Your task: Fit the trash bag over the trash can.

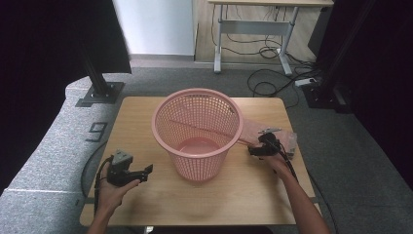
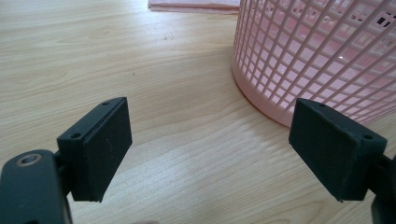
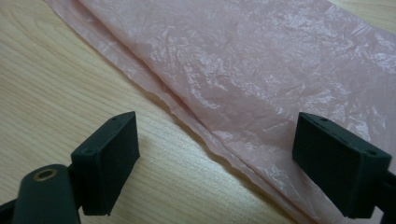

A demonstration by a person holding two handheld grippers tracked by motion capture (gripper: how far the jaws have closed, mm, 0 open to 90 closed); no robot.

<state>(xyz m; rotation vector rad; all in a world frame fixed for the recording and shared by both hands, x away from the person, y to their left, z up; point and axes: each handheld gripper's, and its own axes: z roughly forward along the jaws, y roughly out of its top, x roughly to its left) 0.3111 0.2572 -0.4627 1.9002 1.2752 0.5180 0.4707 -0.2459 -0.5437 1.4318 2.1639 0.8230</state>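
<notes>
Since the right gripper (image 1: 257, 147) sits over the pink plastic bag (image 1: 253, 129) in the high view, the step in hand looks like picking up that bag, probably to line the pink basket (image 1: 197, 131). From above, the bag lies flat on the table (image 1: 146, 195), reaching out from behind the basket toward the right edge, and your right hand (image 1: 277, 161) hovers at its near edge. Your left gripper (image 1: 141, 173) waits well apart, at the near left of the basket.

In the left gripper view, the jaws stand wide apart with nothing between them; the basket's (image 2: 317, 56) mesh wall is just ahead on the right, and a strip of the bag (image 2: 194, 5) shows far off at the top.

In the right gripper view, the jaws are likewise spread and empty. The bag (image 3: 261, 79) runs diagonally before them, its folded edge passing between the two pads (image 3: 109, 161) just ahead of them. To do this well, lower until one pad slides under that edge, then close on the fold rather than the flat middle; thin film will likely slip or bunch otherwise. Lift slowly so the layers stay together.
</notes>
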